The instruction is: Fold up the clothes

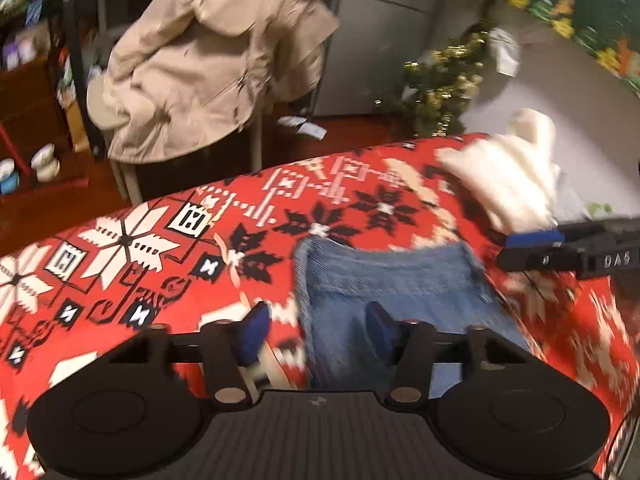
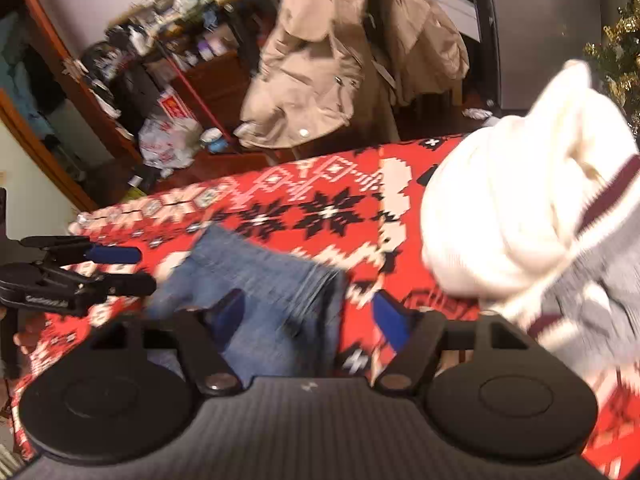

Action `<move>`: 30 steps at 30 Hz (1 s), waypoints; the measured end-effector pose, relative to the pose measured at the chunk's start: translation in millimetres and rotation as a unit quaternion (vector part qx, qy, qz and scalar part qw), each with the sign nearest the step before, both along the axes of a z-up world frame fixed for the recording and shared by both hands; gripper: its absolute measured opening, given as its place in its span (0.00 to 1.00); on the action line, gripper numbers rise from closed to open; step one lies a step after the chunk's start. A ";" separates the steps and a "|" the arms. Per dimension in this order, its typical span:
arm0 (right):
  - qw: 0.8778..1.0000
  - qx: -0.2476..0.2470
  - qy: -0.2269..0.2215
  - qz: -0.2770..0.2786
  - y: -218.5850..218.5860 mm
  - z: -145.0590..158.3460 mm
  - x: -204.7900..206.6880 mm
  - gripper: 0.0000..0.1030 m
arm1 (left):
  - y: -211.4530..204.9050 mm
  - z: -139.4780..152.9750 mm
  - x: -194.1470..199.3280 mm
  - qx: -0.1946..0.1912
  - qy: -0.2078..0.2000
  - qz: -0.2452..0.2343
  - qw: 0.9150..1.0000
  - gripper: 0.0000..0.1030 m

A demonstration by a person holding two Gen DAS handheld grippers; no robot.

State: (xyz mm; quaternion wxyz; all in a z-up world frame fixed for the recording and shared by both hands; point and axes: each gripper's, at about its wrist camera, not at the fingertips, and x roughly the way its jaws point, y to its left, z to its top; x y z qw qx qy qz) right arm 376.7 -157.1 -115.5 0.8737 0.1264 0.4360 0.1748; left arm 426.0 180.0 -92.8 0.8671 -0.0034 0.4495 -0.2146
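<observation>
Broadly, a red patterned cloth [image 1: 168, 264] with white snowflakes and black star motifs covers the whole work surface in both wrist views. Behind it, a beige hooded coat [image 1: 208, 60] hangs over a chair, with cluttered shelves [image 2: 168, 24] to its left and gold-and-green tinsel [image 1: 444, 80] to the right on the floor side.

A white knit garment [image 2: 516, 208] with a dark maroon stripe sits bunched at the right end of the cloth; a grey ribbed piece [image 2: 600, 292] lies against it, nearer the camera. Both are blurred.

The blue denim garment [image 1: 384, 280] lies flat on the cloth in the middle, between the two grippers. Its hemmed edge faces away from the cameras.

Left gripper [image 1: 318, 330]: jaws stand partly apart, blue pads visible. The left pad is over the red cloth just beside the denim's left edge; the right pad is over the denim. Neither pad visibly presses on the fabric.

Right gripper [image 2: 312, 320]: jaws also partly apart. The left pad sits over the denim, the right pad over the red cloth just past the denim's right edge. No grip on the fabric is visible.

Each gripper shows in the other's view at the frame edge, blue pads apart, close to the denim.
</observation>
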 end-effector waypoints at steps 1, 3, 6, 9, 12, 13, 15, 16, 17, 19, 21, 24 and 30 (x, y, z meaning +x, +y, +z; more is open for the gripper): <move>1.000 0.002 0.007 -0.003 -0.6 -6.7 11.1 0.58 | 1.9 -5.4 9.5 -0.005 0.006 0.009 1.000 0.49; 1.000 0.009 0.023 -0.007 -1.6 -20.0 31.1 0.51 | 6.5 -14.1 22.9 -0.021 0.017 0.020 0.999 0.49; 0.998 0.033 0.046 -0.003 -1.8 -38.3 47.2 0.44 | 12.4 -21.7 36.1 -0.052 0.032 0.024 0.998 0.50; 0.998 0.039 0.049 0.010 3.7 -45.5 55.8 0.43 | 13.4 -27.8 43.9 -0.075 0.044 0.021 0.996 0.50; 0.998 0.039 0.049 0.020 8.2 -47.4 60.3 0.41 | 12.4 -33.4 46.5 -0.088 0.051 0.014 0.995 0.40; 0.998 0.034 0.047 0.023 10.2 -48.0 59.7 0.29 | 12.2 -34.7 47.0 -0.096 0.055 0.009 0.994 0.33; 0.999 0.023 0.038 0.025 12.5 -48.2 57.3 0.21 | 11.7 -35.4 45.7 -0.112 0.061 0.005 0.992 0.17; 0.999 0.028 0.034 0.024 11.8 -47.2 56.0 0.18 | 11.3 -34.3 44.3 -0.115 0.058 0.004 0.992 0.16; 0.999 0.035 0.031 0.021 10.9 -45.2 54.3 0.18 | 10.6 -31.1 41.6 -0.113 0.051 0.001 0.992 0.14; 0.999 0.042 0.019 0.020 10.5 -37.0 49.2 0.16 | 10.9 -20.7 34.7 -0.117 0.039 -0.005 0.992 0.13; 0.999 0.044 0.002 0.025 11.8 -21.4 37.6 0.15 | 14.8 -2.7 24.0 -0.125 0.026 -0.010 0.992 0.12; 0.998 0.046 -0.027 0.036 14.1 6.0 15.9 0.15 | 23.1 29.6 -2.5 -0.135 0.001 -0.027 0.990 0.11; 0.992 0.039 -0.087 0.079 19.3 66.0 -61.2 0.15 | 35.4 76.9 -81.6 -0.143 -0.039 -0.063 0.987 0.11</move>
